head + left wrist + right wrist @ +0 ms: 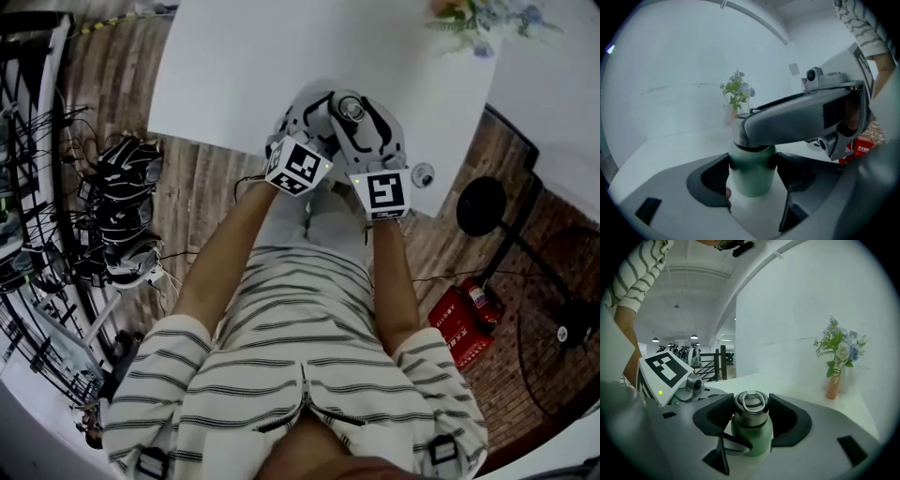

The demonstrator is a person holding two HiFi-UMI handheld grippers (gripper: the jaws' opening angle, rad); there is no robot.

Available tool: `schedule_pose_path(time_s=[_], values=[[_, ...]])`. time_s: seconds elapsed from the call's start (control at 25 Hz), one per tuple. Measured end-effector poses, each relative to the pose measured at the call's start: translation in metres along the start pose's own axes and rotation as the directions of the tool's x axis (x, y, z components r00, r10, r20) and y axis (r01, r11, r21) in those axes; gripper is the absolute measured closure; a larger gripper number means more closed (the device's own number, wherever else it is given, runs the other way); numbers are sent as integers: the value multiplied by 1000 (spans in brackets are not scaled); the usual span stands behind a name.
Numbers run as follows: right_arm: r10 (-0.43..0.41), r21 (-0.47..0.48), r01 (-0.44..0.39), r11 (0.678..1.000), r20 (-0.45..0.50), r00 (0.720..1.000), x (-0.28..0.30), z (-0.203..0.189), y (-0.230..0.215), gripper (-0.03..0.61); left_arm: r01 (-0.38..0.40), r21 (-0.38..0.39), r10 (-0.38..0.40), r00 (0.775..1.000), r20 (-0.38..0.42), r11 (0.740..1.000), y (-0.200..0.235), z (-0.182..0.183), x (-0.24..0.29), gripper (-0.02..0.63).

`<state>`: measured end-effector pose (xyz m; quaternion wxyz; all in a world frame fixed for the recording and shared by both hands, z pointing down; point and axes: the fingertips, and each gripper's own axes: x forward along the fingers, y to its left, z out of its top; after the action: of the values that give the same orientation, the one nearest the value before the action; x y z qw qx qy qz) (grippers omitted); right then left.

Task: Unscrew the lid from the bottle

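At the near edge of a white table (234, 66), a person stands w/ both handheld tongs meeting on one green bottle (752, 178), which sits upright on the tabletop, long axis vertical, directly ahead of the person.

The left gripper (753, 161) is clenched on the bottle's body: its dark pads press the green wall from both sides, just below the shoulder. The right gripper (751, 409) works one level up, its jaws closed in on the steel lid (750, 400), w/ the pads appearing to touch the lid's sides. The ring handle on top faces up and is clear of the pads.

Key relation: the two tongs are stacked on the same vertical axis, lid grip over body grip, w/ the right tong's housing crossing just above the left tong's jaws. Both reach in from the person's side, roughly level w/ the table. Any unscrewing turn would probably have to go round that upright axis, right hand twisting while the left holds the body against it. The lid looks fully seated, w/ no gap visible at the neck.

A small vase of flowers (836, 366) stands well apart at the far side.
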<state>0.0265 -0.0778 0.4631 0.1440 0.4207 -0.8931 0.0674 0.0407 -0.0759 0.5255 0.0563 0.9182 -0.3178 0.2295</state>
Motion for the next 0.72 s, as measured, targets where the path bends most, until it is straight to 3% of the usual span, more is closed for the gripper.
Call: schedule_pose_path(time_s=[0.24,0.4,0.56,0.72], values=[[70,-37,-69,997,21,997,-1,2,2,339,1,2,-1,1000,-2,1000,-1,0,-1,298],[192,-92,-191,977,-2,981,-2,1,4,341,2,7,-2,1000,-3,1000,0,1,-1,298],[354,-151,-356,922,-41,934,-2,1,8,339,1,9,-1,1000,-2,1000,0,1,-2,298],[514,-212,-524,825,-102,851,-4,-2,7,337,-1,14,1,1000,1,1000,0,1,0,298]])
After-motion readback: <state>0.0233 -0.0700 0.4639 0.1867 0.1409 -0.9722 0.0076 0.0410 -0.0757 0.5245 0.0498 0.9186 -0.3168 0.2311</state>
